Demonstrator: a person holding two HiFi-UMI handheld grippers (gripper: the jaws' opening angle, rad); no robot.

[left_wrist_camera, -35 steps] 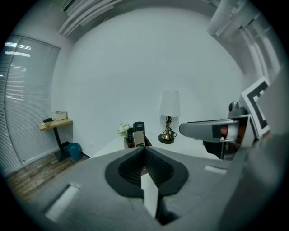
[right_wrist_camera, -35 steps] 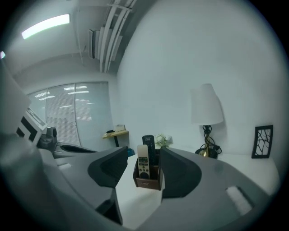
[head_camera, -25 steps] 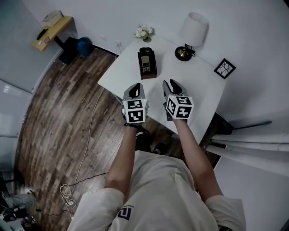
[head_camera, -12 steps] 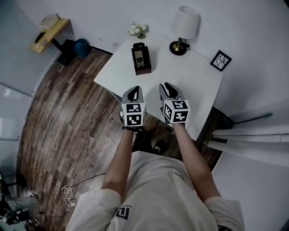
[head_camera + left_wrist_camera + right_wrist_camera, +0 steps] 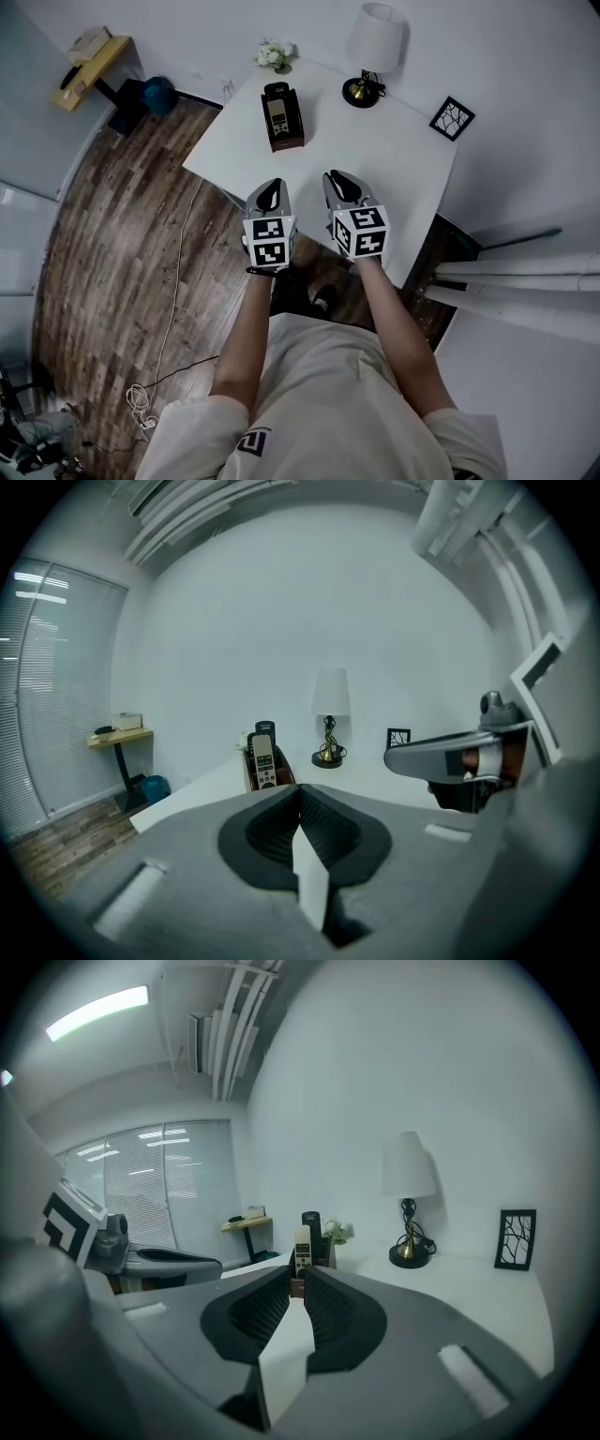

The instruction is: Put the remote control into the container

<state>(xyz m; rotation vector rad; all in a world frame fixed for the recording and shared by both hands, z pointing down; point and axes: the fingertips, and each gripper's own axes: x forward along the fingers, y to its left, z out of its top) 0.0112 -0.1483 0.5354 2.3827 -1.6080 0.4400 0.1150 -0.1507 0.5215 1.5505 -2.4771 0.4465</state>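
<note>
A white rectangular table (image 5: pixel 394 169) is carrying a dark brown box-shaped container (image 5: pixel 293 134), a white-shaded brass lamp (image 5: pixel 377 37), a black-framed picture (image 5: pixel 451 118) and white flowers (image 5: pixel 274 56).

Head view: we look steeply down, table (image 5: pixel 403 159) at 12 o'clock. Both gripper views look low across it, sharing lamp (image 5: pixel 329 694) and container (image 5: pixel 283 771).

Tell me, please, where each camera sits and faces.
Head view: on the person's head, facing steeply down at the table; shows arms, chest, left gripper, right gripper.
Left gripper view: on that gripper, facing along its shut fingers across the table; right gripper at right.
Right gripper view: likewise; its fingers have just been closing, nothing between them; left gripper at left.
Shared: all see the remote in the container and the lamp.
</note>
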